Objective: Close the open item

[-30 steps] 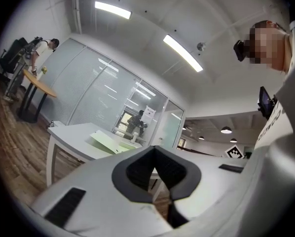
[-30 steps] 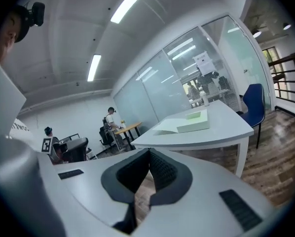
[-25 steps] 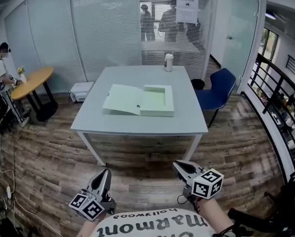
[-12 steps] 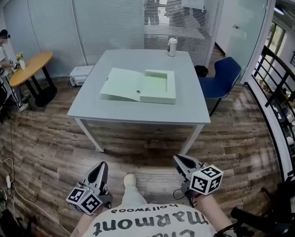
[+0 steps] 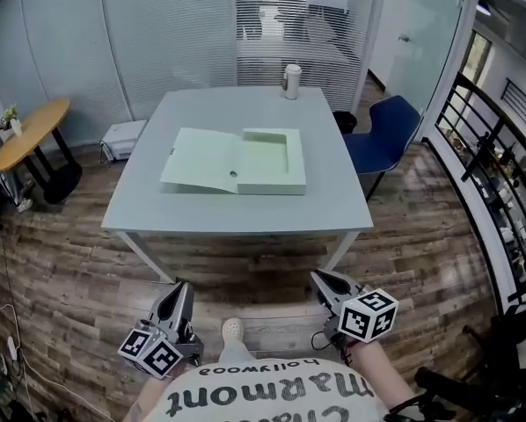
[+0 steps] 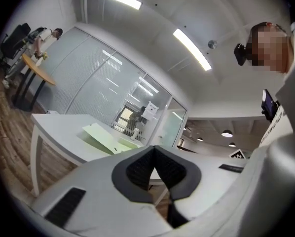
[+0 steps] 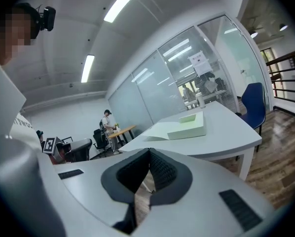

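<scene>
Pale green box file (image 5: 265,163) open, lying flat mid grey table (image 5: 333,214). Shallow tray half at right, cavity up. Lid flap (image 5: 200,159) spread flat to left. Small dark spot near fold, near edge.

A: How many tables does the room hold?
B: Two: one grey rectangular table (image 5: 333,196) and one round wooden table (image 5: 34,128).
A: And on the grey one?
B: One pale green open box file (image 5: 237,161) and one white cylindrical cup (image 5: 291,81).
A: Seats?
B: One blue padded chair (image 5: 382,139).
A: Grippers?
B: Two, each with one marker cube: the left gripper (image 5: 183,287) and the right gripper (image 5: 319,277).
A: People further off?
B: Three. Behind the slatted blinds are one dark figure (image 5: 245,5) and a second figure (image 5: 291,3); one person (image 7: 107,118) is by the round table.
</scene>
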Tool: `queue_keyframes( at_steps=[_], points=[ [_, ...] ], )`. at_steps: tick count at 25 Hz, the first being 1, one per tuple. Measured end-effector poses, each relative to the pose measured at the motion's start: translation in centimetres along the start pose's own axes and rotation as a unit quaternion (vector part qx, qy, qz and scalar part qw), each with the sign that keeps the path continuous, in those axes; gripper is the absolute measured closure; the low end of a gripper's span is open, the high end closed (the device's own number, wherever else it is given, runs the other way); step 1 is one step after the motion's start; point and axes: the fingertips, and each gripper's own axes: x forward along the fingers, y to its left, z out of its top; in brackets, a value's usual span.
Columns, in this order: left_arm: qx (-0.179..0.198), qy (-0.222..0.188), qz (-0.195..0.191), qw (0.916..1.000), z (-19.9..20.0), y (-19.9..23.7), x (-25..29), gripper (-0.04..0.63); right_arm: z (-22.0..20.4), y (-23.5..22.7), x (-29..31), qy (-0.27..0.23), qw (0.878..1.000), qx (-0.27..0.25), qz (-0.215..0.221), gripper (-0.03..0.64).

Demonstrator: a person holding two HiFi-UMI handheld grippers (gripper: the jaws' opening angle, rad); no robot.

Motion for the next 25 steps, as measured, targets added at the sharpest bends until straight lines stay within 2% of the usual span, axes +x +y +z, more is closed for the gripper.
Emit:
queue_keyframes(
  at_steps=[4, 10, 14, 21, 25],
  points=[
    [-0.01, 0.008, -0.007, 0.9999, 2.0, 3.1, 4.0, 0.609, 3.1, -1.0, 3.6, -0.009, 1.0, -0.008, -0.014, 0.617],
    [0.007, -0.003, -0.019, 0.9998, 6.3, 8.3, 8.8, 0.609, 7.8, -1.9, 9.8, -0.029, 0.999, -0.009, -0.03, 0.617],
    [-0.004, 0.001, -0.016, 0.9999, 8.1, 12.6, 11.4, 0.609, 10.2, -2.0, 13.9, -0.034, 0.999, -0.009, -0.032, 0.617],
    [0.025, 0.027, -0.019, 0.9991, 10.1, 18.7, 16.2, 0.609, 12.2, -3.0, 21.1, -0.041, 0.998, 0.003, -0.045, 0.617],
    [0.022, 0.043, -0.018, 0.9987, 10.5, 22.0, 18.2, 0.611, 12.6, -3.1, 24.5, -0.041, 0.998, 0.01, -0.049, 0.617]
  ],
)
